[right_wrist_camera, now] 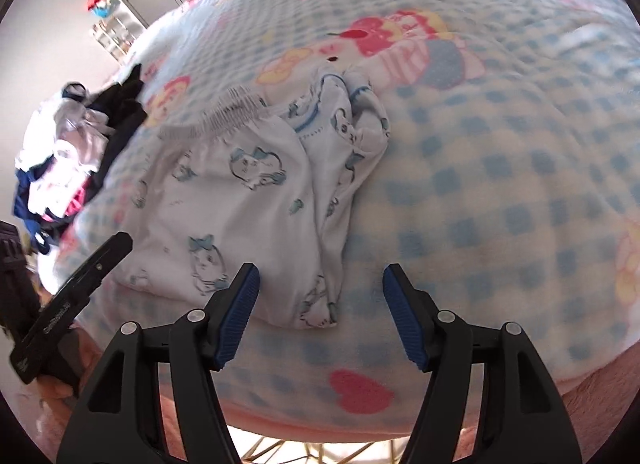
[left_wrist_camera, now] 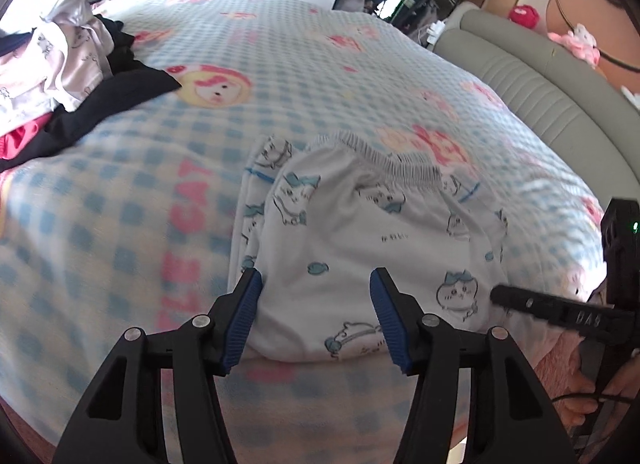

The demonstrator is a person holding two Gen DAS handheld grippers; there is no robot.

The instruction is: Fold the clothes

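A small white garment (left_wrist_camera: 360,248) with blue cat drawings lies folded on a blue checked blanket (left_wrist_camera: 120,224). Its frilly waistband (left_wrist_camera: 392,162) is at 12 o'clock on the garment, the far side from the tongs.

The left gripper (left_wrist_camera: 316,320) has its blue pads spread wide. The near edge of the garment lies between them, but the pads are not pressing on it. The right gripper (right_wrist_camera: 320,312) is spread wide too, with nothing pinched. It sits at about 5 o'clock of the garment, over its near corner.

A heap of other clothes (left_wrist_camera: 60,76) sits at 10 o'clock, well apart. It may hold pink, white and black things, but it is blurry.
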